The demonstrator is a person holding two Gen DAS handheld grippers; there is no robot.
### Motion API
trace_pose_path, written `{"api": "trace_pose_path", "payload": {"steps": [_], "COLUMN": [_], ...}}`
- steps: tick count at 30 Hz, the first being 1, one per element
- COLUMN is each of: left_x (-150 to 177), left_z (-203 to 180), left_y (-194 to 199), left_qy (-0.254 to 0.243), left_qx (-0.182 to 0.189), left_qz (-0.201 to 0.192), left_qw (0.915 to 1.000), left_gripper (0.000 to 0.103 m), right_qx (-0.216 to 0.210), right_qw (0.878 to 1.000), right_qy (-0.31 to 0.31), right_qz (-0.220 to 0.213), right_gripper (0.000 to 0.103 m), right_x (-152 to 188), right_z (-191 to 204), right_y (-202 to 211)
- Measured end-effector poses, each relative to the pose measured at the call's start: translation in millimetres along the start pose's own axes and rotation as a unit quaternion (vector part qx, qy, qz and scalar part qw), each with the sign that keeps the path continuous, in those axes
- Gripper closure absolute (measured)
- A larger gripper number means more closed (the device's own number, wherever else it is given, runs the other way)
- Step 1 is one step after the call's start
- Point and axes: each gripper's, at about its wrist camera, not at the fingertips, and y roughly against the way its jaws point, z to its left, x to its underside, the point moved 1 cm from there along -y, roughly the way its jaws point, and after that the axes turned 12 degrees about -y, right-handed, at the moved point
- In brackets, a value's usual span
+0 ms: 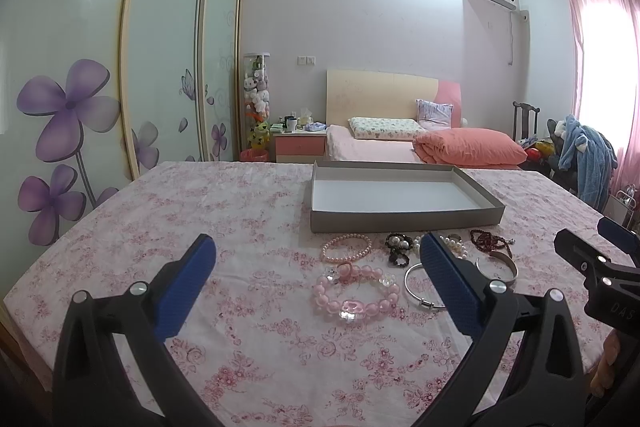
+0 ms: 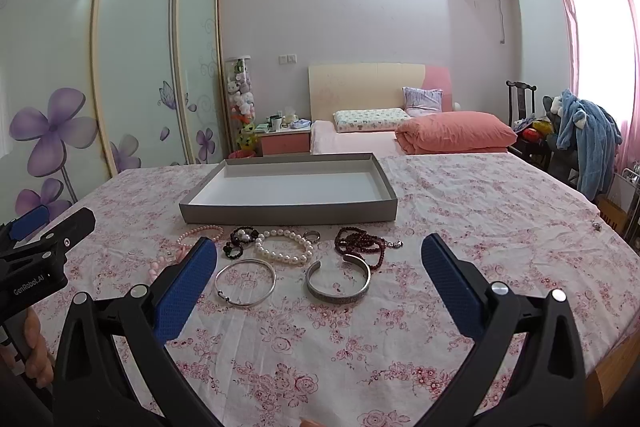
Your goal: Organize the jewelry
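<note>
A shallow grey box stands open and empty on the floral tablecloth. In front of it lie jewelry pieces: a chunky pink bead bracelet, a small pink pearl bracelet, a black bead piece, a white pearl bracelet, a thin silver bangle, a silver cuff, dark red beads and a ring. My left gripper is open above the pink bracelet. My right gripper is open above the bangle and cuff.
The table is covered by a pink floral cloth. A small metal piece lies near its right edge. Behind are a bed, a nightstand, sliding wardrobe doors and a chair with clothes.
</note>
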Motion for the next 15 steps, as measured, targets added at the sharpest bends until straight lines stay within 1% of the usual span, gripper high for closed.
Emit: {"api": "trace_pose_path", "payload": {"steps": [15], "left_x": [-0.1], "left_z": [1.1], "left_y": [-1.7], "left_qy": [0.002], "left_qx": [0.000], "left_qz": [0.002], "left_qw": [1.0000], "left_gripper": [0.004], "right_qx": [0.000], "right_qw": [1.000], "right_qy": [-0.002], "right_qz": [0.001], "right_gripper": [0.002], "right_x": [-1.3], "right_z": [-1.7], "right_y": [0.3]}}
